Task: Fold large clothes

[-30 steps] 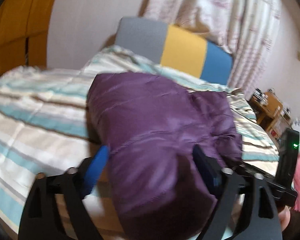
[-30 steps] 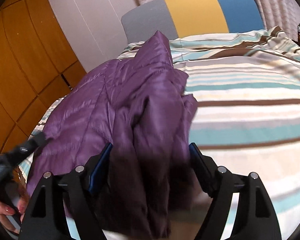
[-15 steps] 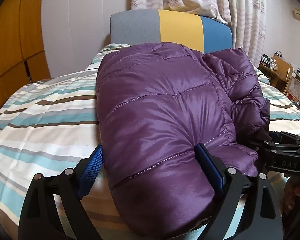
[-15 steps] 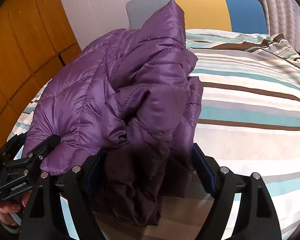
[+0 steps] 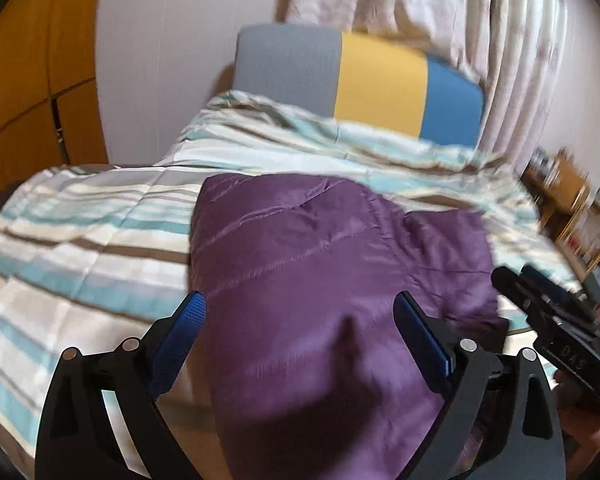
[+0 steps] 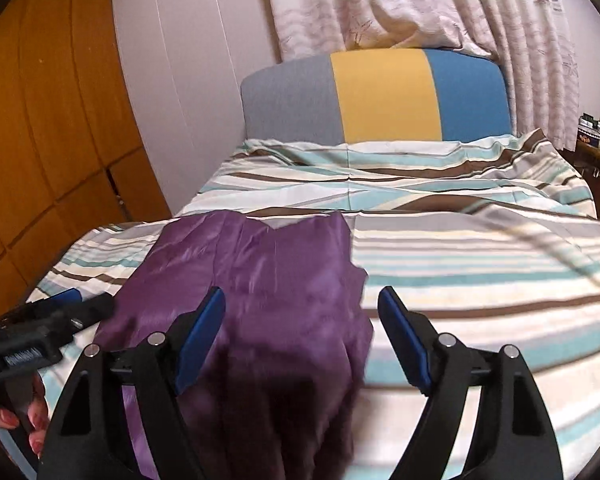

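A purple quilted jacket (image 5: 320,264) lies folded on the striped bedspread (image 5: 80,240), its near end running up between my left gripper's (image 5: 300,312) blue pads. The padding fills that gap from pad to pad, so the left gripper is shut on it. In the right wrist view the jacket (image 6: 268,280) lies flat and smeared by motion between the jaws of my right gripper (image 6: 300,300). These jaws are closing; the cloth meets the left pad, while bedspread (image 6: 480,260) shows beside the right pad. The jacket's near edge is hidden under both tools.
A grey, yellow and blue headboard (image 6: 380,96) closes the far end of the bed, with patterned curtains (image 6: 420,0) above. Orange wooden wardrobe doors (image 6: 52,120) stand to the left. A cluttered wooden desk (image 5: 568,200) is on the right. A hand (image 6: 16,420) grips the left tool.
Half a second ago the jacket was held up high, filling both views. Now it has dropped flat onto the bedspread. The right gripper's right pad no longer touches the cloth.
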Available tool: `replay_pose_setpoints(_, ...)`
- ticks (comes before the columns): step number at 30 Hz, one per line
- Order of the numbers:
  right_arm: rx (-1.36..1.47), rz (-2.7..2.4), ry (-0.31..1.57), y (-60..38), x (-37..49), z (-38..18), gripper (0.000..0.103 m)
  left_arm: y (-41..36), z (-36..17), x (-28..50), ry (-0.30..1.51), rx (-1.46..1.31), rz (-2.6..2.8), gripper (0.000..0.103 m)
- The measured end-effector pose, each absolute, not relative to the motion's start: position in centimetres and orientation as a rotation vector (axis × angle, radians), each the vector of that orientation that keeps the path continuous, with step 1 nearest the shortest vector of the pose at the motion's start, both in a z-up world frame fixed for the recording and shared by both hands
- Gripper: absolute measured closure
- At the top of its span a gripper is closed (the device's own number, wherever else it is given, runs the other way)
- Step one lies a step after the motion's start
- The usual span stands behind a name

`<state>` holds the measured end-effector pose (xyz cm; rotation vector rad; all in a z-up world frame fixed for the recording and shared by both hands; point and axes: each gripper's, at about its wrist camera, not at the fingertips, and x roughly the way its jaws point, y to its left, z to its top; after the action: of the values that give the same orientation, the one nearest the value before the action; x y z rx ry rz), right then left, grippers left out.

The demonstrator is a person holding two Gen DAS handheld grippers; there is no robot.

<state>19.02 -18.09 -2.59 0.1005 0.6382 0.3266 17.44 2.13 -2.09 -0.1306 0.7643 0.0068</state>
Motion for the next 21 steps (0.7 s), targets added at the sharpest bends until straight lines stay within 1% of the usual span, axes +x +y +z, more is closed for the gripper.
replay_pose_setpoints(3,0.102,0.330,0.714,-17.1,21.8,-3.5,0.031,1.6,-3.4,20.1,0.822,-0.069,0.035,0.009)
replay_pose_setpoints(5,0.070,0.304,0.762,-16.5,22.8,-4.8,0.035,1.4,-4.6,20.9,0.843,-0.037,0.063,0.007)
replay_pose_setpoints(8,0.078,0.312,0.851,-16.7,23.5,-7.9,0.036,1.9,-6.4,21.4,0.856,-0.053,0.055,0.007)
replay_pose_setpoints(10,0.099,0.325,0.879,-17.1,23.9,-9.3,0.035,1.9,-7.2,21.5,0.862,-0.043,0.048,0.007)
replay_pose_setpoints(16,0.075,0.318,0.843,-17.2,23.9,-11.6,0.035,2.1,-8.7,22.1,0.861,-0.054,0.048,0.006)
replay_pose_setpoints(21,0.047,0.301,0.815,-16.7,23.7,-11.9,0.035,1.7,-9.2,21.8,0.825,-0.034,0.063,0.006)
